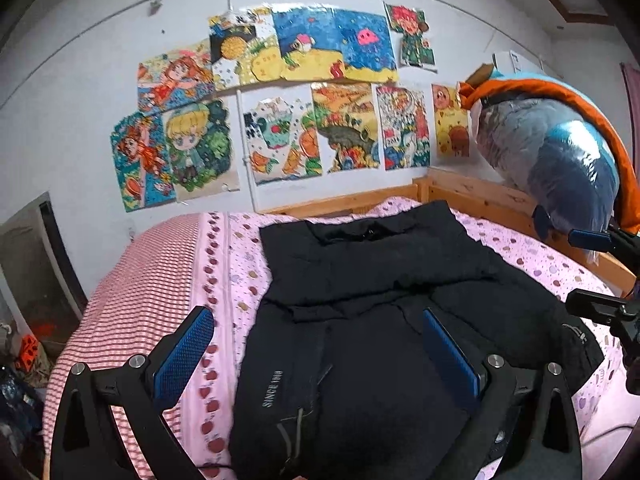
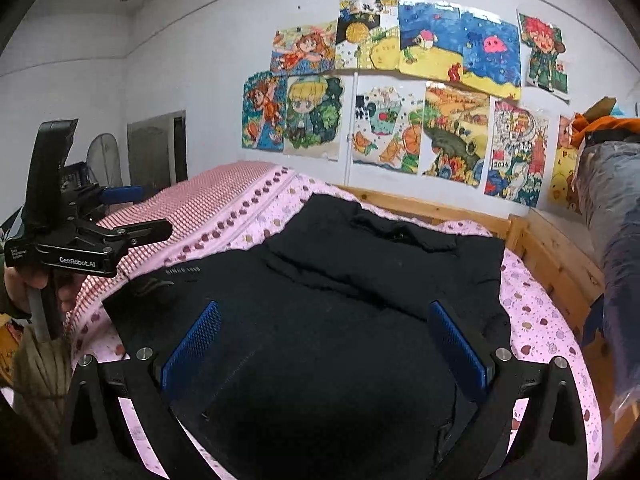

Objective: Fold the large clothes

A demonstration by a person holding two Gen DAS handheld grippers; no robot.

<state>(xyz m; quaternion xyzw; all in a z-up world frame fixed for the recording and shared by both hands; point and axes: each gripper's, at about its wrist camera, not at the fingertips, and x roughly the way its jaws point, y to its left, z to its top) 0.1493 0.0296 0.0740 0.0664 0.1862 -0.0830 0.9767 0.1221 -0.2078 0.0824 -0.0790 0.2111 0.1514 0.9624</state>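
Observation:
A large black padded coat [image 1: 372, 304] lies spread on the pink bed sheet [image 1: 240, 264], its upper part folded down over the middle; white lettering shows on its near left side. My left gripper [image 1: 316, 328] hangs open above the coat's near left part, nothing between its blue pads. In the right wrist view the same coat [image 2: 340, 300] fills the middle, and my right gripper [image 2: 326, 324] stands open above its near part, holding nothing. The left gripper [image 2: 120, 204] shows at the left edge of that view, held by a hand [image 2: 24, 284].
A wooden bed frame [image 2: 552, 248] borders the far and right sides. A plastic-wrapped bundle with orange cloth [image 1: 560, 152] sits on the frame at the right. Drawings [image 1: 280, 100] cover the wall behind. A red checked cover [image 1: 140, 288] lies at the bed's left, with clutter below it.

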